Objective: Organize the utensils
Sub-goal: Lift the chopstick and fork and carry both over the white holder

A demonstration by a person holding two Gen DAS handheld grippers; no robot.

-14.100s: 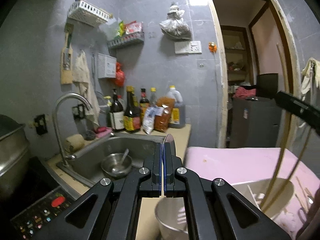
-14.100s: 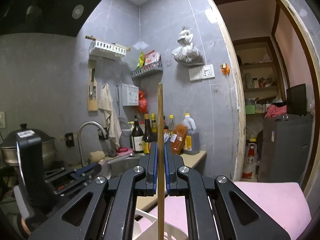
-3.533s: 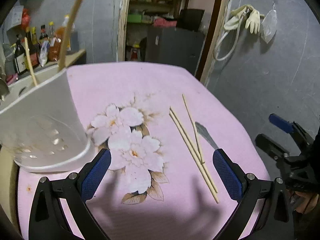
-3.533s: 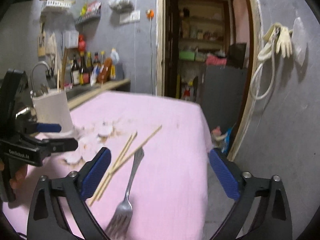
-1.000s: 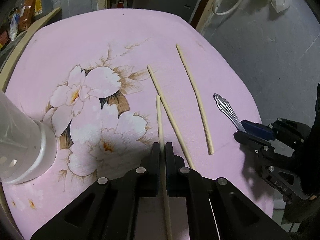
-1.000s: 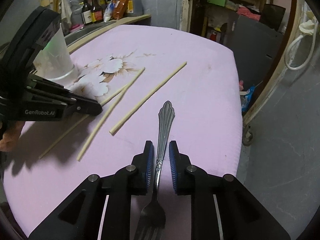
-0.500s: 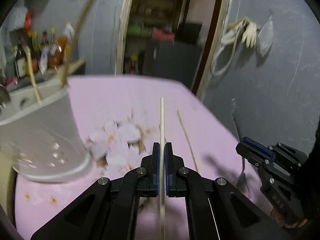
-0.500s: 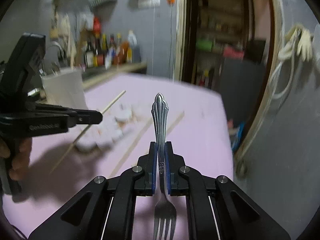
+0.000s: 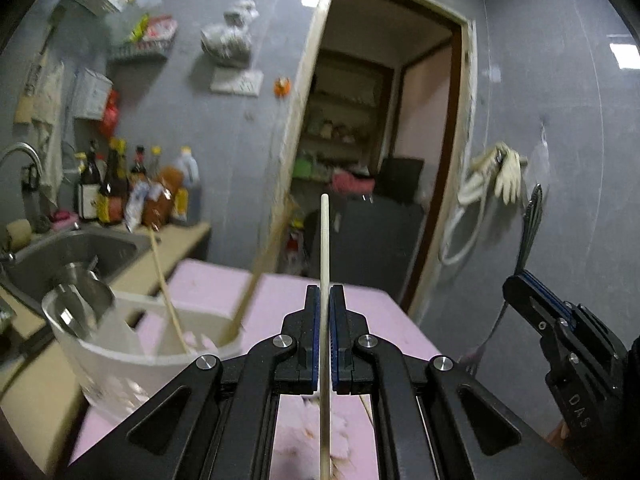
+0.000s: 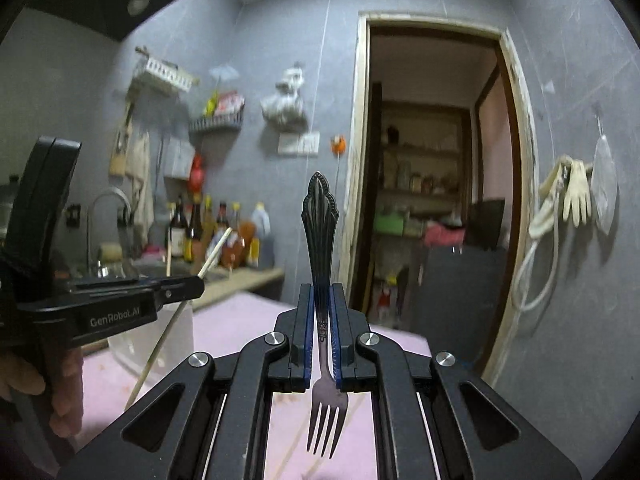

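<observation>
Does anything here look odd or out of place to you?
Nothing looks spilled or broken. One small oddity: the right gripper holds the fork with its prongs hanging down and its handle up. The left gripper holds a chopstick upright, near the white holder where other chopsticks lean.

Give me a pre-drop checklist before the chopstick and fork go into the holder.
1. Left claw shut on chopstick: ok.
2. Right claw shut on fork: ok, handle up, tines down.
3. Holder mouth open to take more: ok, two chopsticks already lean inside.
4. Holder upright on the pink cloth: ok.
5. Chopstick above the holder's mouth: not ok, it is beside the holder.
6. All other utensils off the cloth: cannot tell, the claws hide most of it.
</observation>
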